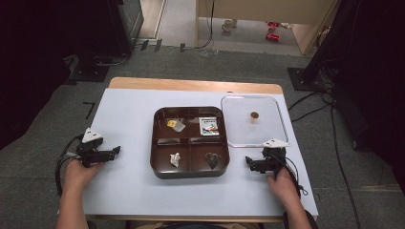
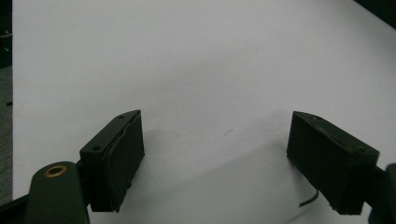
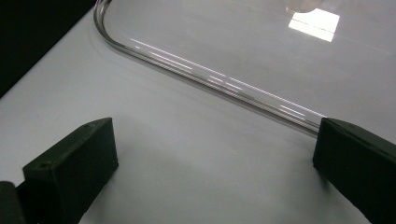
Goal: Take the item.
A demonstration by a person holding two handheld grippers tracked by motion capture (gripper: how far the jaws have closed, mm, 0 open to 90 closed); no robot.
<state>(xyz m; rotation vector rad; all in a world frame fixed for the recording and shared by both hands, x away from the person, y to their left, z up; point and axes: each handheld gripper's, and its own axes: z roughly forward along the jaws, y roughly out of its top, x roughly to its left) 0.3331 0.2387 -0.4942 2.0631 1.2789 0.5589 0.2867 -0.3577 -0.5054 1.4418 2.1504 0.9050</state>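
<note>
A dark brown tray (image 1: 190, 171) with four compartments sits mid-table. Its far compartments hold a small yellow and clear packet (image 1: 175, 124) and a white printed packet (image 1: 209, 126). The near ones hold a crumpled white piece (image 1: 175, 159) and a dark piece (image 1: 212, 159). A clear lid (image 1: 254, 120) with a small brown knob (image 1: 254, 115) lies right of the tray. My left gripper (image 1: 116, 150) rests left of the tray, jaws wide apart over bare table (image 2: 215, 135). My right gripper (image 1: 248, 162) sits near the lid's front edge (image 3: 210, 77), open and holding nothing (image 3: 215, 168).
The white table surface (image 1: 129, 119) has free room on both sides of the tray and along the front. Beyond the far wooden edge (image 1: 191, 85) lies grey floor with cables (image 1: 310, 102), dark stands and red cans (image 1: 273, 36).
</note>
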